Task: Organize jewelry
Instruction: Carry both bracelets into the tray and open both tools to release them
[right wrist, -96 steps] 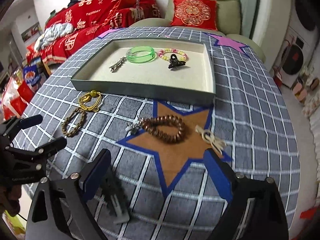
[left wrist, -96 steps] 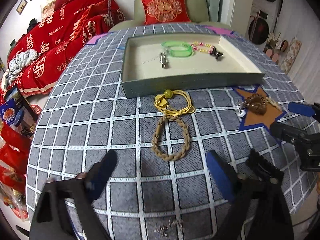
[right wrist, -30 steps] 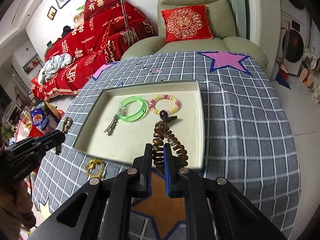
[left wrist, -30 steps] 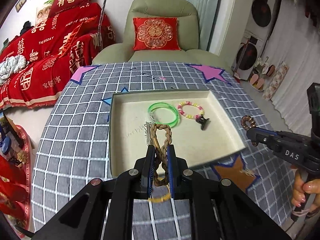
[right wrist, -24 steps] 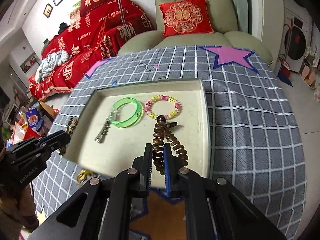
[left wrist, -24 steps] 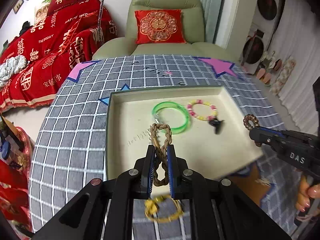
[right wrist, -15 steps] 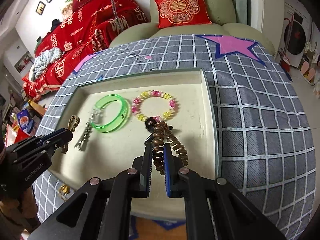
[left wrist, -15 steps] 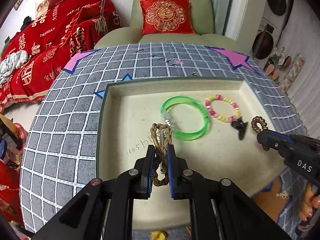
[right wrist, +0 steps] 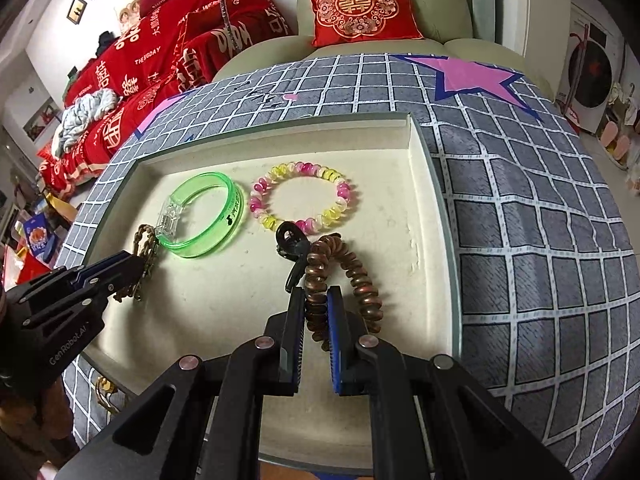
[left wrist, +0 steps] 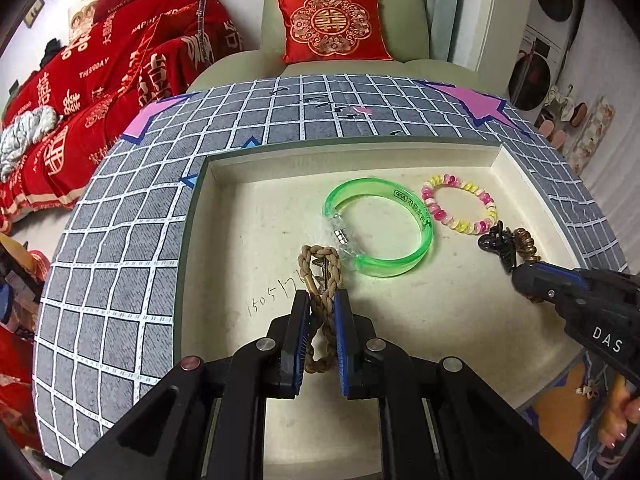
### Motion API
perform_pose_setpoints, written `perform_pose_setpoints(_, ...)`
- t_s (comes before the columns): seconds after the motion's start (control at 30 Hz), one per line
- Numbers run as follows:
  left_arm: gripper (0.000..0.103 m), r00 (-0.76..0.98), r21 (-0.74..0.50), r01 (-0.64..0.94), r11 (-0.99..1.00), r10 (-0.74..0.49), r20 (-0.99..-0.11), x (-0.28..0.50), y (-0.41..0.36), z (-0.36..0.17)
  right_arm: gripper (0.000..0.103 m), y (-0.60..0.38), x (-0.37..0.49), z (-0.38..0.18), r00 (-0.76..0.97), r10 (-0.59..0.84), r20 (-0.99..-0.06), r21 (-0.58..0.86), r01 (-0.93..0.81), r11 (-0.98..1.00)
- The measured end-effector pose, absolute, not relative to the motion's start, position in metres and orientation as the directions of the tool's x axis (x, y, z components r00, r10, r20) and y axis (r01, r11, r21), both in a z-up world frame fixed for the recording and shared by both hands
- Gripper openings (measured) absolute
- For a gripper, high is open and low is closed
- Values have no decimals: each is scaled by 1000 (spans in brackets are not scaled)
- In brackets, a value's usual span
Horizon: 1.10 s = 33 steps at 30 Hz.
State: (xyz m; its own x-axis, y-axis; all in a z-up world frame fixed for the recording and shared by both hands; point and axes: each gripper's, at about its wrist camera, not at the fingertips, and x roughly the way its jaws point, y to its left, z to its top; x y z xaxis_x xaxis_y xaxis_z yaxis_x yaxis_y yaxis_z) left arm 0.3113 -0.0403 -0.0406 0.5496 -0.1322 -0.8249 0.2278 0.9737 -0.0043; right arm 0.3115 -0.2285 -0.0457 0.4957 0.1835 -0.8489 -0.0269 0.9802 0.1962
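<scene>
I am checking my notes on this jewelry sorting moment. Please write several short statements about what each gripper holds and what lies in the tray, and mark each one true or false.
1. The left gripper is shut on the braided tan bracelet. True.
2. The right gripper is open and holds nothing. False: it is shut on the brown beaded bracelet.
3. The green bangle lies inside the tray. True.
4. The pink and yellow beaded bracelet lies on the checked tablecloth outside the tray. False: it lies in the tray, beside the green bangle.
5. A black hair clip lies in the tray near the brown beaded bracelet. True.
</scene>
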Motion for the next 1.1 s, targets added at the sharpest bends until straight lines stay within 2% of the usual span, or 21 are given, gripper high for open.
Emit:
perform_pose_setpoints(0.17, 21, 554, 12, 219, 976, -114, -825, 311, -42, -40, 13, -227, 311, -47, 496, 183, -849, 194, -30, 981)
perform_pose_setpoints(0.27, 21, 552, 13, 213, 977, -109, -827, 311, -41, -40, 25, -228, 311, -45, 492, 194, -849, 208, -25, 978)
perform_pose_setpoints(0.3, 21, 554, 19, 211, 977, -104, -826, 311, -42, -40, 34, -228, 311, -45, 494, 192, -848, 208, -23, 978)
perform_pose_setpoints(0.4, 21, 561, 35, 206, 978, -89, -823, 309, -42, -38, 43, -226, 310, -41, 504, 202, -840, 214, -34, 976)
perform_pose_setpoints(0.63, 21, 565, 45, 197, 979, -75, -822, 304, -42, -32, 59, -224, 302, -25, 535, 230, -813, 245, -46, 969)
perform_pose_setpoints(0.93, 24, 564, 31, 188, 982, -82, -821, 300, -38, -22, 69, -225, 285, -4, 571, 247, -783, 275, -39, 961)
perform_pose_setpoints(0.97, 50, 564, 30, 185, 982, -81, -822, 299, -37, -21, 69, -226, 284, -2, 573, 247, -782, 277, -37, 960)
perform_pose_setpoints(1.0, 87, 571, 31, 176, 984, -77, -817, 298, -36, -19, 70, -227, 283, -1, 576, 247, -779, 278, -34, 960)
perform_pose_setpoints(1.03, 97, 595, 34, 163, 986, -71, -801, 295, -35, -16, 70, -228, 281, 1, 579, 246, -778, 279, -32, 960)
perform_pose_setpoints(1.1, 98, 627, 40, 166, 985, -74, -776, 289, -35, -8, 70, -230, 279, 4, 583, 242, -775, 279, -27, 960)
